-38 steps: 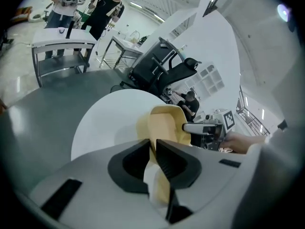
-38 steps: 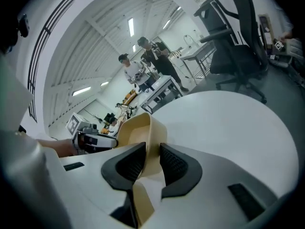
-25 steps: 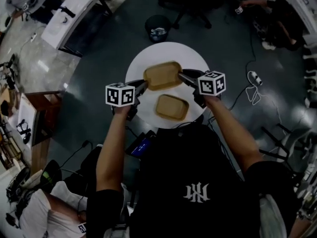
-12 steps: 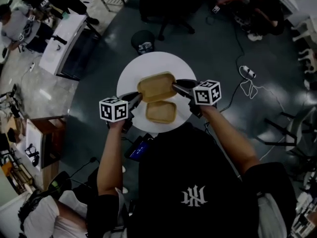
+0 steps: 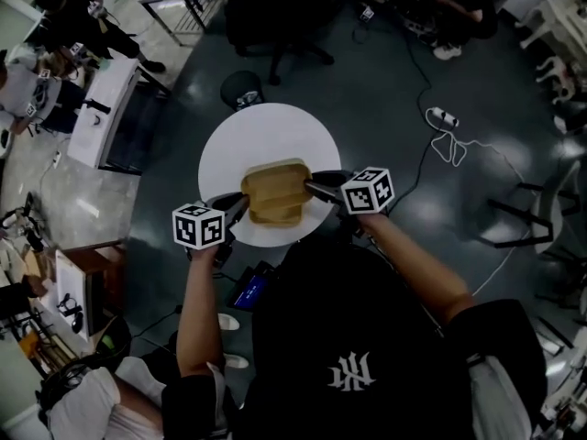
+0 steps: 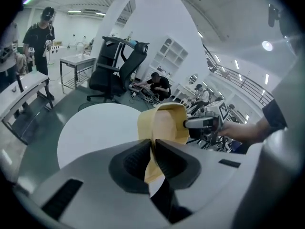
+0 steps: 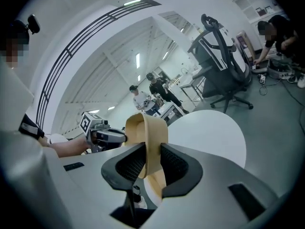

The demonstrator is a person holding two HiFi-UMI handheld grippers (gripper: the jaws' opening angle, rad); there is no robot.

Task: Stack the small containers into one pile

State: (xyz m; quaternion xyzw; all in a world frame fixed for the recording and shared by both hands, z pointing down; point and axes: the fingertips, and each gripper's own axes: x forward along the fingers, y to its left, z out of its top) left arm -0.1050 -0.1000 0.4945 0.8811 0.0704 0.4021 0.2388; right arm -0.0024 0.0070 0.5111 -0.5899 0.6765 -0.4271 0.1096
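Observation:
A tan tray-shaped container (image 5: 275, 191) hangs between my two grippers over the near part of the round white table (image 5: 266, 131). My left gripper (image 5: 244, 202) is shut on its left rim, and in the left gripper view the pads pinch the thin wall of the container (image 6: 164, 125). My right gripper (image 5: 308, 187) is shut on the opposite rim, which the right gripper view shows as a tan wall (image 7: 148, 130) between the pads. The second, smaller container is hidden under the held one. Whether the two touch I cannot tell.
A black bin (image 5: 240, 90) stands on the floor just beyond the table, with an office chair (image 5: 275, 7) farther back. A power strip and cable (image 5: 443, 117) lie at the right. Desks with people are at the left (image 5: 110, 108). A dark device (image 5: 248, 291) lies by my feet.
Both grippers have carried the larger container toward me across the table. It now covers the smaller container, which showed beside it before.

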